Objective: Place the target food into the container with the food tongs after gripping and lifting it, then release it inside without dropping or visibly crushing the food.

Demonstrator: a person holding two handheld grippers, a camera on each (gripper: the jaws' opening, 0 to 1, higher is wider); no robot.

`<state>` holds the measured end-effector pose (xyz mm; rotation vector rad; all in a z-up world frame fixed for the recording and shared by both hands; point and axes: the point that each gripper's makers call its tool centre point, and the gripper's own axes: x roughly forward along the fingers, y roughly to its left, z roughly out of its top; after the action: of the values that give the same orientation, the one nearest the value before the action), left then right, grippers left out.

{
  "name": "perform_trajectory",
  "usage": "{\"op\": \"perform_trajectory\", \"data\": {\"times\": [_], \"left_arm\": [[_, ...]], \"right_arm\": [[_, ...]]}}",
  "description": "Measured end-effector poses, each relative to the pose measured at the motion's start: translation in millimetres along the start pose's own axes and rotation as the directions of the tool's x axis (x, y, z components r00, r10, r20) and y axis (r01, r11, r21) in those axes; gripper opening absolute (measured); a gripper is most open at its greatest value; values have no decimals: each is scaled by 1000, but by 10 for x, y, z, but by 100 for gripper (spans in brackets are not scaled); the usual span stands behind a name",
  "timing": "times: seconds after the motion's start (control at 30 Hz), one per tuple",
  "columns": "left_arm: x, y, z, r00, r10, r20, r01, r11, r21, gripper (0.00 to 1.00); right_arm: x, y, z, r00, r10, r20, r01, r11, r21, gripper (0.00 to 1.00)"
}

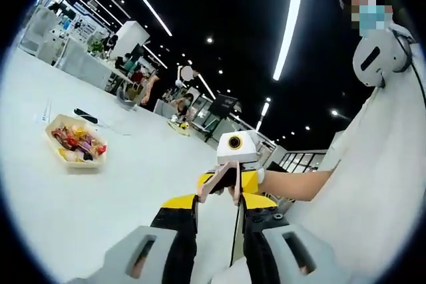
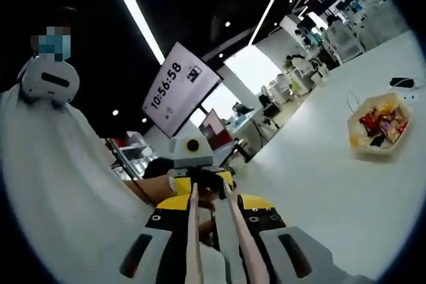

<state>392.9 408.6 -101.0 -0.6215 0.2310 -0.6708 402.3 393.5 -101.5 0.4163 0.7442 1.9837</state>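
A pale boat-shaped container (image 1: 58,139) (image 2: 353,124) holding wrapped, colourful food pieces (image 1: 78,142) (image 2: 381,122) sits on the white table (image 1: 100,204) (image 2: 333,191). In the right gripper view my right gripper (image 2: 216,201) is shut on pinkish food tongs (image 2: 192,231), whose two arms run forward between its jaws. The left gripper view shows that gripper (image 1: 229,177) facing me with the tongs (image 1: 216,184) in it. My left gripper (image 1: 219,201) (image 2: 196,177) stands open in the air, close to the right one. Both are far from the container.
A person in a white top (image 1: 373,184) (image 2: 60,184) stands beside the table. A black object (image 1: 85,116) (image 2: 401,82) lies just past the container. A screen showing a clock (image 2: 174,88) hangs behind. Desks and people fill the far room.
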Motion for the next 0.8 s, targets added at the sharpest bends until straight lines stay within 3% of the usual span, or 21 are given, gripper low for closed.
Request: {"op": "perform_trajectory", "data": {"times": [0.43,0.8], "left_arm": [[-34,-21,19,1000,-5,-23,4,1000,-16,24],[-79,8,-18,999,5,-40,-4,1000,6,25]], "right_arm": [[-137,-18,-8,999,-23,39,24,1000,-3,26],[-243,-32,-91,998,-44,35,44,999,15,24]]}}
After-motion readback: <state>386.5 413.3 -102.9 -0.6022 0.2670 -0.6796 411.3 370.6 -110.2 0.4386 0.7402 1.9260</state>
